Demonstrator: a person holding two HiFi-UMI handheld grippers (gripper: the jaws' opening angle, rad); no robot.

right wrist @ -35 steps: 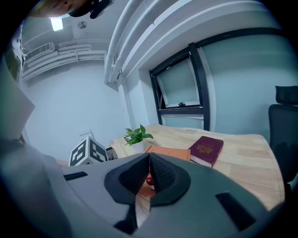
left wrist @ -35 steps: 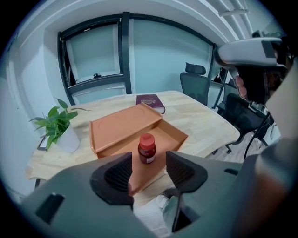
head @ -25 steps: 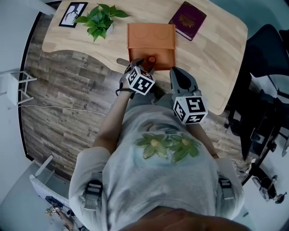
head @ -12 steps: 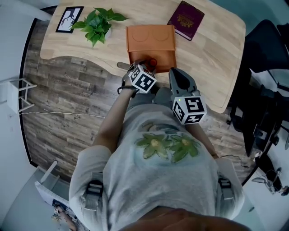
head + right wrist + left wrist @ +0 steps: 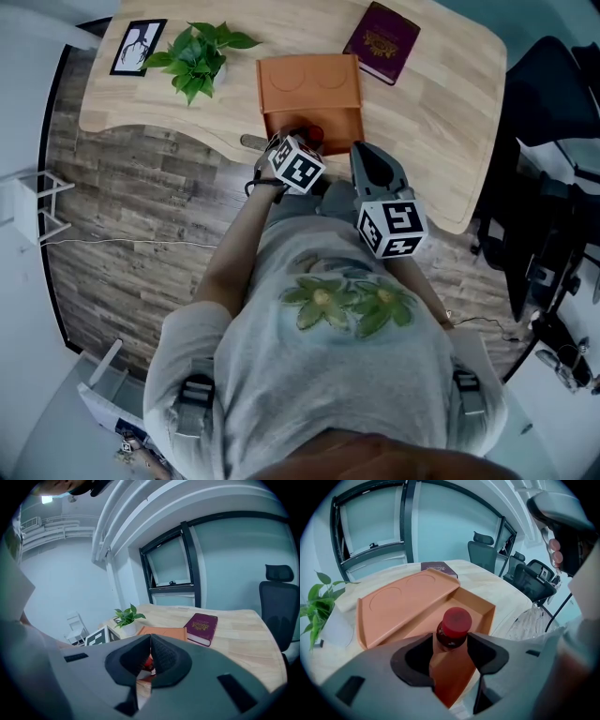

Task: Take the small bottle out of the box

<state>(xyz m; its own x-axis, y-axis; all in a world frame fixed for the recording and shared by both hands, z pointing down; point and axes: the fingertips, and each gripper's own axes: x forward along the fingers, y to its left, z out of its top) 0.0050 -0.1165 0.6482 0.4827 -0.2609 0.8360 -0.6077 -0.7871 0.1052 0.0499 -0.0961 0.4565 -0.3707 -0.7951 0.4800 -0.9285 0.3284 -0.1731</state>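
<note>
Two grippers work at the near edge of a pale wooden table (image 5: 441, 122), where an orange box (image 5: 480, 609) sits with its flat lid (image 5: 307, 80) folded back toward the far side. The left gripper (image 5: 302, 142) reaches over that edge, and its fingers grip the neck of a small bottle (image 5: 453, 620) with a red cap. The bottle stands upright at the box's near corner, cap and neck above the rim, its body hidden behind the near wall. The right gripper (image 5: 150, 656) hangs just beside the left one, short of the table edge, its fingers pressed together on nothing. Bare tabletop lies open to the right of the box as far as the rounded corner. A dark red book (image 5: 382, 42) lies near the far edge, apart from the lid. A potted plant (image 5: 195, 54) stands left of the box, with a picture card (image 5: 139, 47) past it. Grey wood-plank floor (image 5: 131, 216) shows under the table's curved edge. Black office chairs (image 5: 480, 555) stand beyond the table before tall windows.
</note>
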